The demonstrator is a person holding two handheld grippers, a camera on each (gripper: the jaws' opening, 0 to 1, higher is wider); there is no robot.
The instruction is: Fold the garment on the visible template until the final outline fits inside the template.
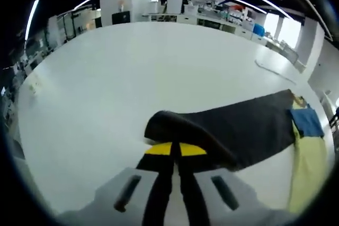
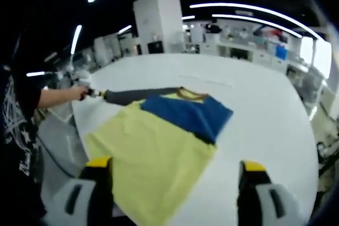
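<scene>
A garment with a yellow body (image 2: 148, 152), a blue chest panel (image 2: 188, 112) and a dark grey sleeve (image 2: 140, 95) lies flat on the white table (image 2: 265, 109). The sleeve (image 1: 233, 125) stretches out from the garment's yellow and blue parts (image 1: 306, 130) at the right edge. My left gripper (image 1: 175, 150) is shut on the sleeve's end, whose cloth bunches over the yellow jaw tips. That same left gripper (image 2: 92, 93) appears at the sleeve's far end, held by a person's hand. My right gripper (image 2: 176, 165) stands wide open above the yellow body with nothing in it.
A thin pale line (image 1: 273, 70) lies on the table beyond the garment. The person's arm and dark shirt (image 2: 18, 125) are at the table's left edge. Benches and shelves with equipment (image 2: 243, 41) stand beyond the table, with a white pillar (image 2: 159, 22).
</scene>
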